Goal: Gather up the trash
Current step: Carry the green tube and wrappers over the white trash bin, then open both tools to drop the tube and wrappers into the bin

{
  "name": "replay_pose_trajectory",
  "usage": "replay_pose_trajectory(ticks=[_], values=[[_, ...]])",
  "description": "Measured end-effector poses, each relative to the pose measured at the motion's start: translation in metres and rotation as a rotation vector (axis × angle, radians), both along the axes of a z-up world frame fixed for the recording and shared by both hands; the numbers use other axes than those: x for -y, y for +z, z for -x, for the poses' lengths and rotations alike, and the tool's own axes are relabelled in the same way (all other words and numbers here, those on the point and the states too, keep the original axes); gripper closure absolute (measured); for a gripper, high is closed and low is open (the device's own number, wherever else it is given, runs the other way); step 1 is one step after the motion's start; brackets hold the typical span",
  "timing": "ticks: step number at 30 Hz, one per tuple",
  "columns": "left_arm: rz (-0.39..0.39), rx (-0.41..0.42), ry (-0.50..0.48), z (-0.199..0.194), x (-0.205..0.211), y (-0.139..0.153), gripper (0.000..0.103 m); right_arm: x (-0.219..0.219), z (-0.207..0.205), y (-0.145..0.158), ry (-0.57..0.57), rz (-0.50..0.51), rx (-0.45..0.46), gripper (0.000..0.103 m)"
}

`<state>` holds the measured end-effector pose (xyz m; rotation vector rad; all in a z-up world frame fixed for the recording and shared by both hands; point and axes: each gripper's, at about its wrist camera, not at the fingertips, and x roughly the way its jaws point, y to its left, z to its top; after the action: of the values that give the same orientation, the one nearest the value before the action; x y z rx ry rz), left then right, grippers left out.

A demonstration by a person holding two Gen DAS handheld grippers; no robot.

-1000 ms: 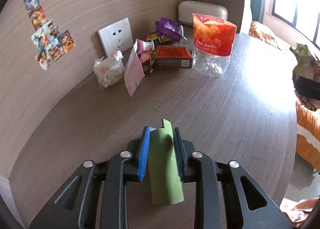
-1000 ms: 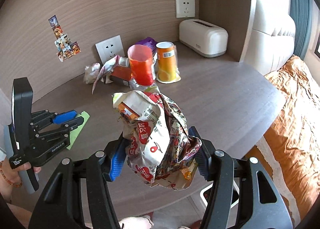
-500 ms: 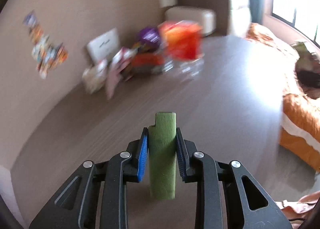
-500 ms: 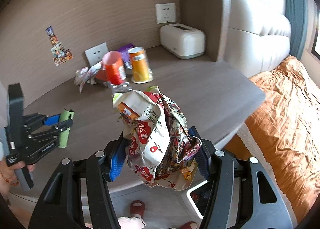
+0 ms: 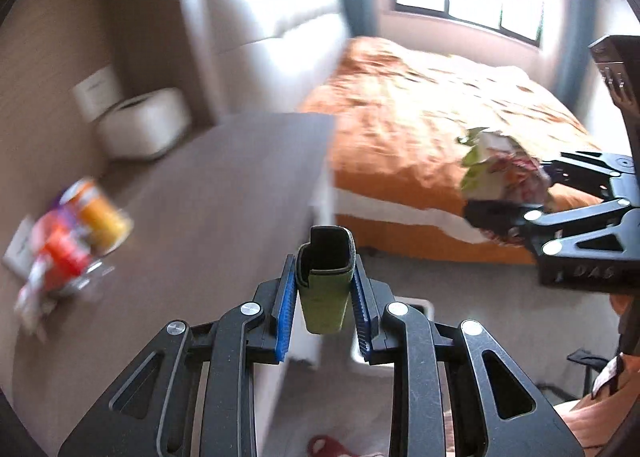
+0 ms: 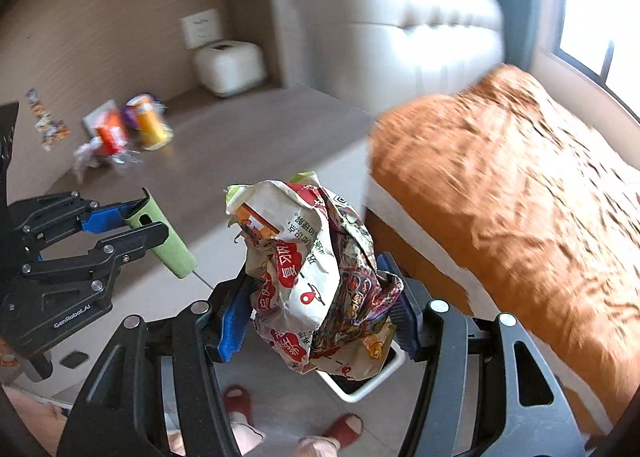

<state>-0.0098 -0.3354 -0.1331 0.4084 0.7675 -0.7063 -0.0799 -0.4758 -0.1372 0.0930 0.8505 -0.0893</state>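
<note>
Between the blue pads of the right gripper (image 6: 318,323) sits a crumpled bundle of snack wrappers (image 6: 316,281), white and red with printed characters; the fingers are partly open around it and press it from both sides, so it is held clear of everything, above the floor. Directly under it, seen past the lower edge of the bundle, is a white-rimmed bin (image 6: 368,387) with a dark inside. The gripper tilts downward, its black linkage filling the lower part of the right wrist view.

To its left, the left gripper (image 5: 325,289) is closed to a narrow gap on a green, flattened tube-like packet (image 5: 325,297), whose dark open end points away from the camera. In the right wrist view the same packet (image 6: 162,235) sticks out slantwise past the fingertips, over the edge of the brown wooden surface (image 6: 248,141). This gripper also points downward, and in the left wrist view the bundle (image 5: 502,173) hangs to its right, in front of the bed.

Farther back on the surface, near the wall, stand an orange can (image 6: 150,125), a red bag (image 6: 112,135) and some blurred small wrappers, with a white toaster-like appliance (image 6: 230,67) in the corner. An orange bedspread (image 6: 520,193) covers the bed on the right. A person's feet in red slippers (image 6: 346,427) stand on the tiled floor below.
</note>
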Motion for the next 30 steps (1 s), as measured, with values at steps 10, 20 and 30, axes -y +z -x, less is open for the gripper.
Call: replay_pose_trajectory(ticks=[10, 20, 30], values=[[-0.071, -0.119, -0.222, 0.03, 0.103, -0.064, 0.078, 0.065, 0.036, -0.052, -0.133, -0.038, -0.103, 0.043], [-0.151, -0.262, -0.266, 0.015, 0.143, -0.167, 0.078, 0.089, 0.023, -0.145, -0.107, -0.089, -0.233, 0.043], [-0.208, -0.412, -0.258, -0.011, 0.155, -0.32, 0.078, 0.099, -0.016, -0.309, -0.016, -0.1, -0.412, 0.042]])
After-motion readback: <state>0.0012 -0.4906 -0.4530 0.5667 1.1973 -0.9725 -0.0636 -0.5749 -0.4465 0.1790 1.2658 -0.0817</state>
